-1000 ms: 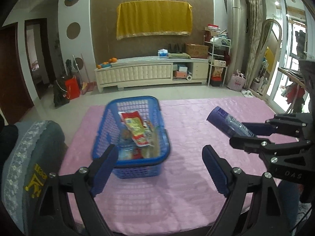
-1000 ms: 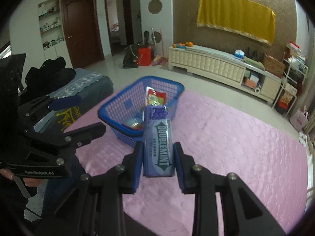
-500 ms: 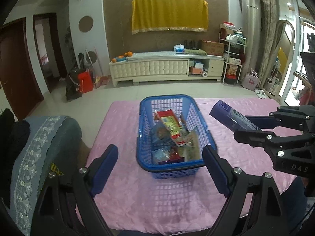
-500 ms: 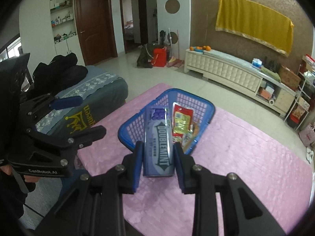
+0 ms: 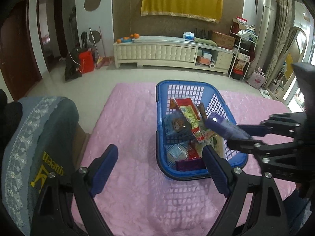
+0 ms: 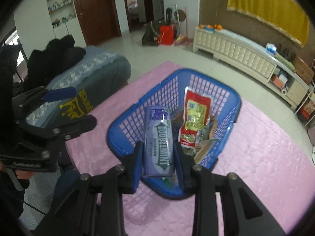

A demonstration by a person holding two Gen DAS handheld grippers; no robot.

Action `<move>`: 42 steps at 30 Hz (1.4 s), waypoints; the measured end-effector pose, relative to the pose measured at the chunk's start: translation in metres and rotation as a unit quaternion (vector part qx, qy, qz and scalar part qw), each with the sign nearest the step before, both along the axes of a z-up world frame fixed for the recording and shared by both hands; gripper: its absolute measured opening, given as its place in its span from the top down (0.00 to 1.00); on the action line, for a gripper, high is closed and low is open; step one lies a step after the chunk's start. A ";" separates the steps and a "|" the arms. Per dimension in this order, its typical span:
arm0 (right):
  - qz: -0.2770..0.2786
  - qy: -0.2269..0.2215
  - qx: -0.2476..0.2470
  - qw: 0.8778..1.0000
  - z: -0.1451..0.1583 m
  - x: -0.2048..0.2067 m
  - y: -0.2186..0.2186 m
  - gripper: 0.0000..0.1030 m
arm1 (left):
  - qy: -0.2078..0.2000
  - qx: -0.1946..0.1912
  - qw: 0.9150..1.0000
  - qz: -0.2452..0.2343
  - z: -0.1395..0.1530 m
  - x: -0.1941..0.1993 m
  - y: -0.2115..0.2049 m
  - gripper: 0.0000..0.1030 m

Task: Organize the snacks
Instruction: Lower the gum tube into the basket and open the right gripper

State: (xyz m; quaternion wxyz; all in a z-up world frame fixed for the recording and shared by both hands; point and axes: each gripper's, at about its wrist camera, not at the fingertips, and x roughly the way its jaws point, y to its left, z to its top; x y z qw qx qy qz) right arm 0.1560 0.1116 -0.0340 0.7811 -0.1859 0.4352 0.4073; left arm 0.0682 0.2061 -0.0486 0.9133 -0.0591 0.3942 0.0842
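Note:
A blue plastic basket (image 5: 160,151) (image 6: 118,125) stands on the pink tablecloth (image 5: 128,122) with several snack packets in it, among them a red and yellow packet (image 5: 187,112) (image 6: 195,116). My right gripper (image 6: 158,153) is shut on a purple Doublemint gum pack (image 6: 158,137) and holds it above the basket's near end; the pack also shows in the left wrist view (image 5: 224,128). My left gripper (image 5: 159,169) is open and empty, just in front of the basket's near left corner.
A grey-blue covered chair back (image 5: 35,147) (image 6: 88,74) stands against the table's left side. A white low cabinet (image 5: 167,52) stands at the far wall. The pink cloth stretches to the right of the basket (image 6: 265,147).
My right gripper has carried the gum pack from beside the basket to over its inside. My left gripper has swung left, so the basket now sits to its right.

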 end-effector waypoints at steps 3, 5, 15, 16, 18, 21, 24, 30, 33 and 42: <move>0.010 0.018 -0.026 0.999 -0.018 0.010 0.013 0.66 | 0.007 -0.007 1.000 0.004 -0.013 0.006 0.009 0.16; 0.018 0.029 -0.043 0.998 -0.028 0.014 0.020 0.66 | 0.016 -0.018 1.000 0.007 -0.020 0.012 0.016 0.16; 0.023 0.063 -0.085 0.994 -0.062 0.031 0.034 0.66 | 0.031 -0.038 0.999 0.009 -0.038 0.019 0.027 0.16; 0.022 0.063 -0.090 0.994 -0.064 0.033 0.035 0.66 | 0.032 -0.038 0.999 0.008 -0.038 0.019 0.028 0.16; 0.015 0.067 -0.093 0.993 -0.067 0.037 0.035 0.66 | 0.033 -0.038 0.999 0.007 -0.039 0.018 0.029 0.16; 0.009 0.075 -0.086 0.993 -0.069 0.040 0.032 0.66 | 0.037 -0.038 0.999 0.006 -0.039 0.020 0.029 0.16; 0.006 0.074 -0.079 0.994 -0.067 0.040 0.029 0.66 | 0.040 -0.038 0.998 0.004 -0.039 0.019 0.028 0.16; -0.007 0.064 -0.059 0.996 -0.050 0.036 0.020 0.66 | 0.039 -0.037 0.999 0.004 -0.032 0.013 0.019 0.16; -0.017 0.059 -0.043 0.997 -0.039 0.031 0.010 0.66 | 0.034 -0.034 0.999 0.001 -0.026 0.008 0.010 0.16; -0.068 0.025 0.004 0.997 0.003 0.001 -0.051 0.66 | -0.001 -0.010 1.000 -0.025 0.004 -0.018 -0.046 0.16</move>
